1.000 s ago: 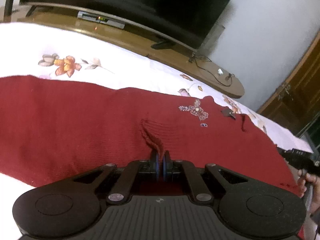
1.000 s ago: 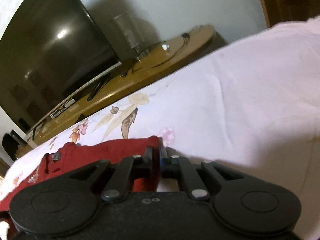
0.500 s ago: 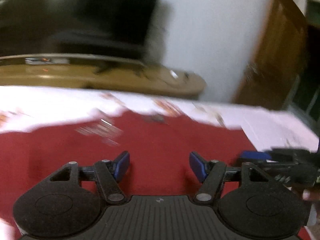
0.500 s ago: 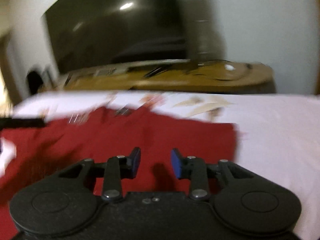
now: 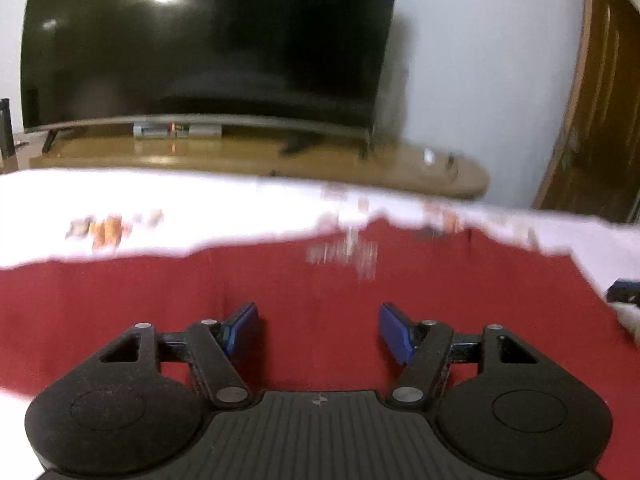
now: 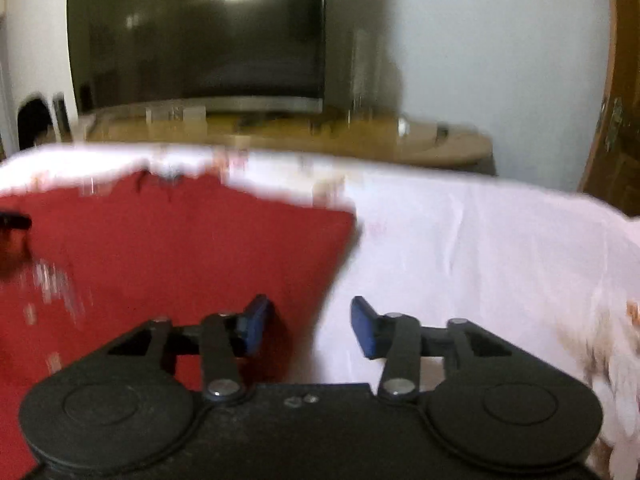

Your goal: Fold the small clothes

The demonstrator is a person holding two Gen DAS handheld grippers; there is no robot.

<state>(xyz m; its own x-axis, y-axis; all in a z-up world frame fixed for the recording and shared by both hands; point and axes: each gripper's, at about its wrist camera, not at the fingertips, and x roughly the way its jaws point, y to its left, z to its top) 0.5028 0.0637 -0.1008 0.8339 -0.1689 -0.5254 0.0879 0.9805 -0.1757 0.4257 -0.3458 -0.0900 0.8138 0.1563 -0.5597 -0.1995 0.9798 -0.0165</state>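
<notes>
A dark red knitted garment [image 5: 168, 304] lies spread flat on a white floral bedsheet [image 5: 200, 212]; it also shows in the right wrist view [image 6: 168, 248]. My left gripper [image 5: 318, 326] is open and empty, above the middle of the garment. My right gripper [image 6: 310, 322] is open and empty, over the garment's right edge, its left finger over the red cloth and its right finger over the sheet [image 6: 480, 248]. A small embroidered patch [image 5: 344, 252] shows blurred near the garment's far edge. Both views are motion-blurred.
A large dark TV [image 5: 208, 40] stands on a wooden cabinet [image 5: 260, 156] beyond the bed's far edge. A wooden door [image 5: 600, 100] is at the right. The right gripper's tip [image 5: 624, 290] shows at the left view's right edge.
Both grippers were shut on the red garment a second ago; both have opened, let it go and lifted back. The garment now lies flat.
</notes>
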